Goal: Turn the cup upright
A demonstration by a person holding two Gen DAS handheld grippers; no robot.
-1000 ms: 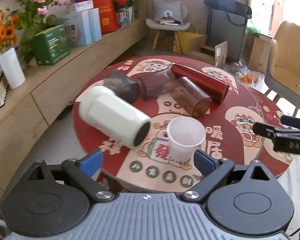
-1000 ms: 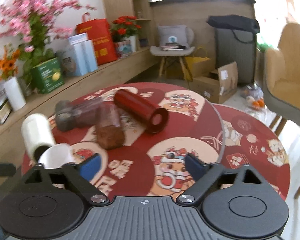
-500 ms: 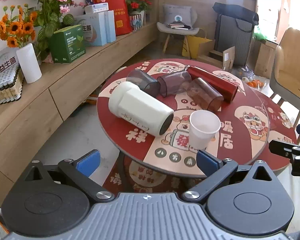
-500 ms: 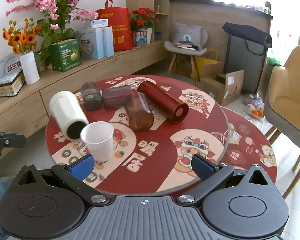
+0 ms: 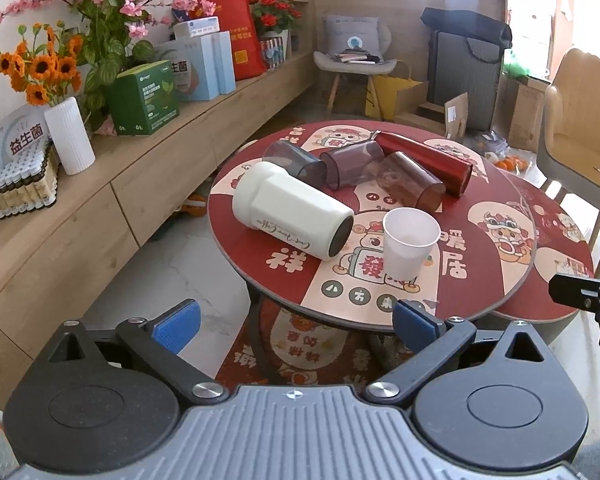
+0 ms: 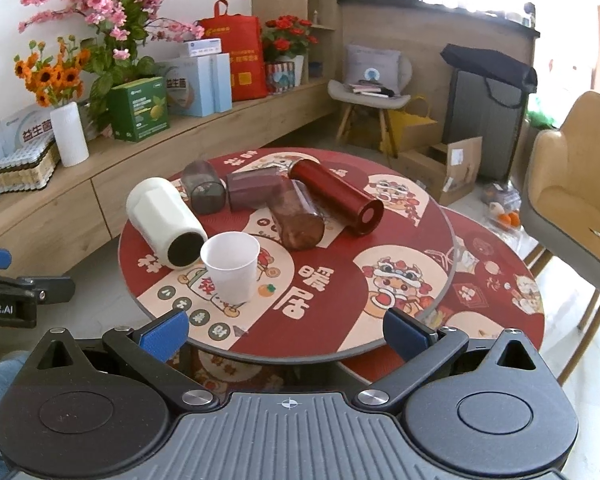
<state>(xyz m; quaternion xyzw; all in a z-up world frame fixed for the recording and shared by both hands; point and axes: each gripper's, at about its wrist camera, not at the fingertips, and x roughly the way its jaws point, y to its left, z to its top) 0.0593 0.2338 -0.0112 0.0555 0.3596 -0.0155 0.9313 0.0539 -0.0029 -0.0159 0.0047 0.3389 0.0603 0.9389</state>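
Observation:
A white plastic cup [image 5: 408, 246] [image 6: 231, 267] stands upright near the front of the round red table [image 5: 496, 292] [image 6: 340, 320]. A white tumbler [image 5: 292, 210] [image 6: 165, 222], a grey cup [image 5: 296, 162] [image 6: 204, 193], a purple cup [image 5: 352, 164] [image 6: 252, 191], a brown cup [image 5: 410, 186] [image 6: 298, 222] and a red cylinder [image 5: 424, 162] [image 6: 336, 196] lie on their sides. My left gripper [image 5: 296, 320] and right gripper [image 6: 284, 330] are open, empty, off the table's front edge.
A wooden bench [image 5: 100, 200] with boxes, flowers and a white vase [image 5: 70, 136] runs along the left. A tan chair [image 6: 576, 184] stands at the right. A lower red table [image 6: 500, 292] overlaps the round one at the right.
Both grippers have pulled back and up from the table, so it looks smaller. The cups have not moved.

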